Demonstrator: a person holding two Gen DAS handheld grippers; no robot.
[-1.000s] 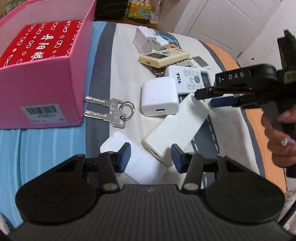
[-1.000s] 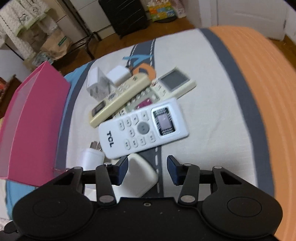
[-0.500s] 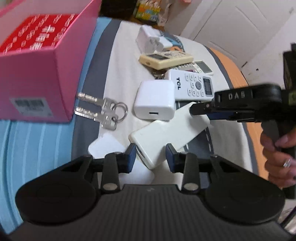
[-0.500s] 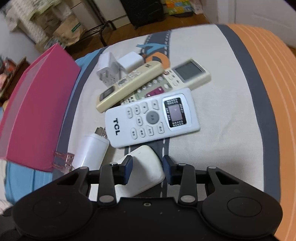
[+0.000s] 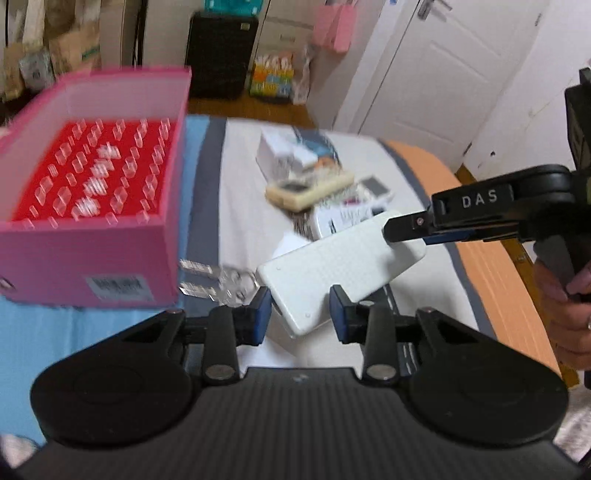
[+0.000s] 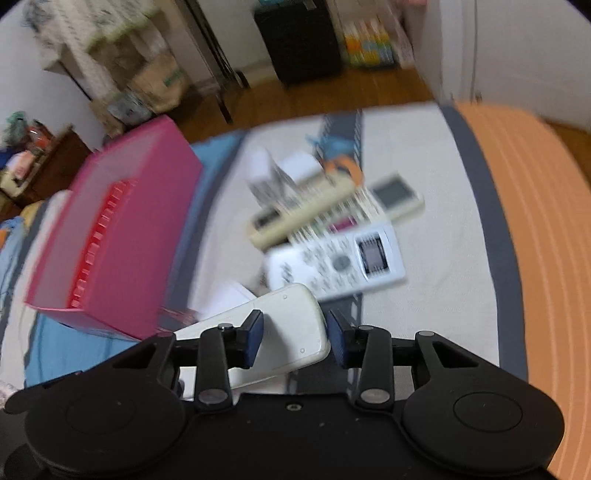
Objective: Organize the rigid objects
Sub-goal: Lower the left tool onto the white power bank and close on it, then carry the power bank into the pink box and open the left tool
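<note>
Ahead of you the bed [image 5: 424, 162] carries a cover in blue, grey, white and orange bands. Beyond its far edge runs a brown wooden floor [image 6: 303, 99]. A black suitcase [image 5: 221, 55] stands against the far wall, with a colourful pack of small cartons [image 5: 273, 79] just beside it. To your right is a white panelled door [image 5: 450, 74], shut, with a metal handle [image 5: 430, 5] near the top. On your left, cluttered shelving [image 6: 122, 59] holds bags and boxes. Pale walls [image 6: 517, 48], even light.
</note>
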